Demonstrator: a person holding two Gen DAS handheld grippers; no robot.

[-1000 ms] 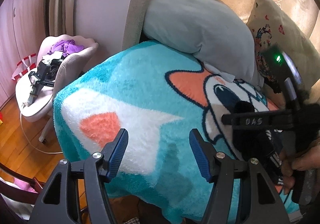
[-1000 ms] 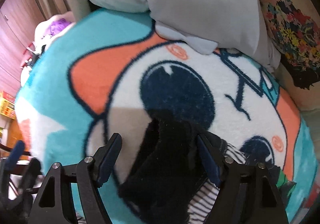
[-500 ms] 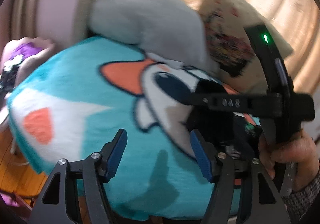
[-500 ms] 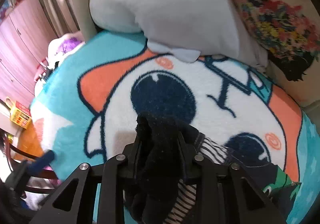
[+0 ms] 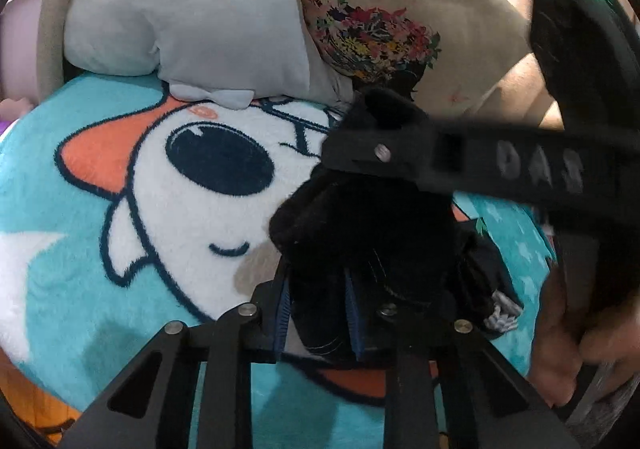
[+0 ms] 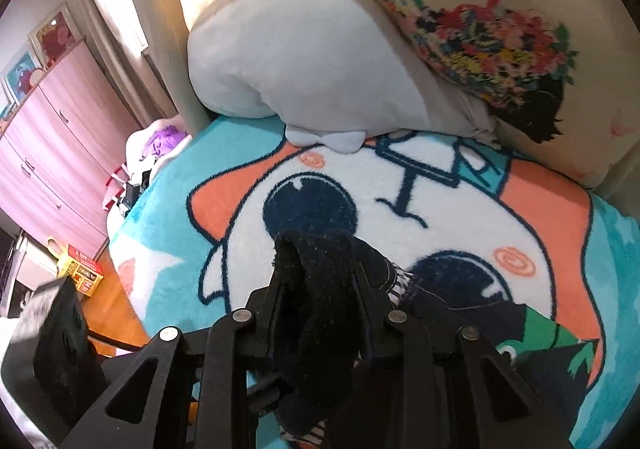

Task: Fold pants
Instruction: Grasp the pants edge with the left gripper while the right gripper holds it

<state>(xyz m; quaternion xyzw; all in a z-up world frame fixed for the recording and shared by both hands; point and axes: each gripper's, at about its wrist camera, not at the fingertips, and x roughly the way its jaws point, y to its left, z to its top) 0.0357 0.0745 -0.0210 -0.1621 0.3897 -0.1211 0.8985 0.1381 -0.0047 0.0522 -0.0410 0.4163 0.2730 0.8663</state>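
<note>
The pants (image 5: 360, 233) are black, bunched in a heap on the turquoise cartoon blanket (image 5: 120, 209). My left gripper (image 5: 318, 313) is shut on a fold of the pants at their near edge. My right gripper (image 6: 320, 293) is shut on another bunch of the black pants (image 6: 320, 281), with a striped lining showing beside it. In the left wrist view the right gripper's black body (image 5: 480, 157) crosses just above the pants, held by a hand (image 5: 568, 337). Most of the pants' shape is hidden.
A grey pillow (image 5: 192, 17) and a floral cushion (image 5: 380, 21) lie at the blanket's far edge. A dark garment with green print (image 6: 540, 337) lies at right. A chair with purple clothes (image 6: 160, 141), a pink wardrobe (image 6: 52, 153) and wooden floor are to the left.
My right gripper closed on the black pants and lifted them slightly. My left gripper swung right from the bare blanket to the pants and closed on them.
</note>
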